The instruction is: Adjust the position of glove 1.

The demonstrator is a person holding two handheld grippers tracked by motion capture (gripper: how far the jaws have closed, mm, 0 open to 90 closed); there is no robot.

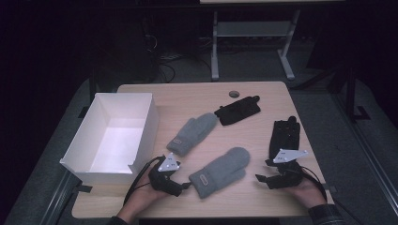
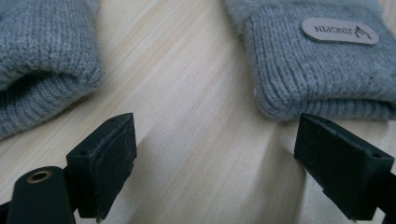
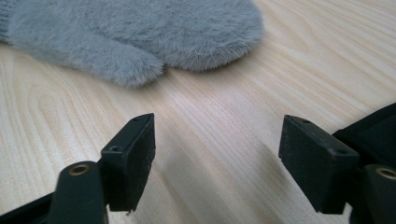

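Both grippers' fingers spread, empty; near grey mitten [image 1: 219,172] cuff cut off in left gripper view.

Bare wood ahead of my right gripper [image 1: 264,180] up to the near grey mitten [image 1: 219,171]; black glove [image 1: 284,136] crowds its right. White box [image 1: 141,140] walls off my left gripper [image 1: 184,185].

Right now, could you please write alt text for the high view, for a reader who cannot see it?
Two grey mittens and two black gloves lie spread on a wooden table, beside an open white box at its left. A person's hands rest at the near edge, the left hand-held gripper and right hand-held gripper open, either side of the nearer mitten.
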